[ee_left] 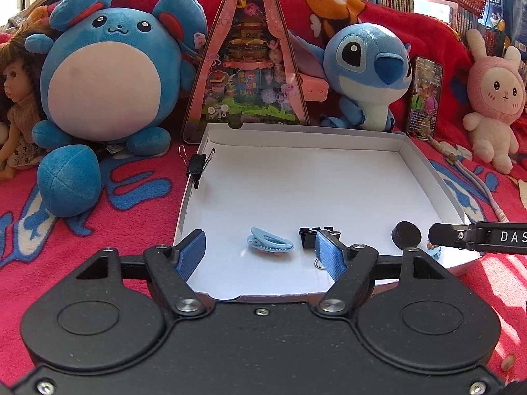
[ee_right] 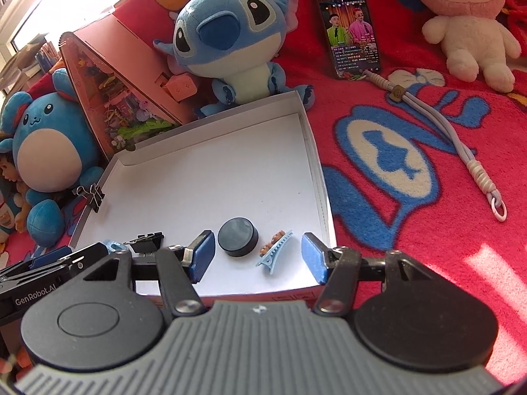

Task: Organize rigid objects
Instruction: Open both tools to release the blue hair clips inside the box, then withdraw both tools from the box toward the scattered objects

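A shallow white box (ee_left: 296, 177) lies on a red blanket. On its floor near the front are a light blue hair clip (ee_left: 270, 243), a black binder clip (ee_left: 309, 234) and a black round puck (ee_left: 406, 234). My left gripper (ee_left: 261, 235) is open, its blue pads either side of the hair clip and clear of it. In the right wrist view my right gripper (ee_right: 257, 238) is open around the puck (ee_right: 237, 237) and a second blue hair clip with brown beads (ee_right: 275, 251), touching neither. Another binder clip (ee_left: 197, 163) grips the box's left wall.
Plush toys line the back: a round blue one (ee_left: 108, 75), a blue big-eared one (ee_left: 365, 75) and a pink rabbit (ee_left: 494, 98). A pink triangular toy case (ee_left: 247, 65), a lit phone (ee_right: 354, 26) and a grey lanyard (ee_right: 454, 138) lie around the box. A doll (ee_left: 16, 98) sits far left.
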### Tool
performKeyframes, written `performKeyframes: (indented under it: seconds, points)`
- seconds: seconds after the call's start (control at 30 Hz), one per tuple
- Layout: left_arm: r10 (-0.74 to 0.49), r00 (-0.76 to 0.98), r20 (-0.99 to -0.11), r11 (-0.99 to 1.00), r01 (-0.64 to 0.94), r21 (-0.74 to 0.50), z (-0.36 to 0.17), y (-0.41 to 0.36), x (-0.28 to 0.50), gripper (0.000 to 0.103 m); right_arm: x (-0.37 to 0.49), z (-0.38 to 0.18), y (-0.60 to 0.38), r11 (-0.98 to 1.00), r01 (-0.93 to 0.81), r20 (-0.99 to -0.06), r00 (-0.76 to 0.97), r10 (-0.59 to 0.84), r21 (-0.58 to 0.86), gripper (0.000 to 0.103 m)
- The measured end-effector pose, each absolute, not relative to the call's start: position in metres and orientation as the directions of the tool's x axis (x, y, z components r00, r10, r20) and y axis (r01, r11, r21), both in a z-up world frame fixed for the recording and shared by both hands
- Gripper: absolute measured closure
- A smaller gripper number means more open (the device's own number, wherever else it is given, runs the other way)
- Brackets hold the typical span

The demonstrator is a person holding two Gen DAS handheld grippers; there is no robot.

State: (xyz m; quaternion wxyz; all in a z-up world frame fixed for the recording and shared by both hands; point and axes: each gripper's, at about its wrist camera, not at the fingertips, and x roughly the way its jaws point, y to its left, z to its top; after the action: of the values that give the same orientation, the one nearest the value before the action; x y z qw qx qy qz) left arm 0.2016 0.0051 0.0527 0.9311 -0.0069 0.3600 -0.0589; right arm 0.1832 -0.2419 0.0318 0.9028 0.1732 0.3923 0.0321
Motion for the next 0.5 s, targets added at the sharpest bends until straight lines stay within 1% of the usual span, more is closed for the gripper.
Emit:
performKeyframes:
  seconds: [0.27, 0.5]
  points:
    - [-0.152, 0.75, -0.643, 0.988, 0.137, -0.074, 0.059, 0.007, 0.168, 0.026, 0.15, 0.045, -0.235, 0.952, -0.025, -0.643, 0.733, 0.225, 0.304, 0.022]
    - [-0.183, 0.75, -0.635, 0.982, 0.17, -0.082, 0.057, 0.004, 0.137, 0.025, 0.118, 0.047, -0.226, 0.962, -0.1, -0.604, 0.76, 0.239, 0.254, 0.018]
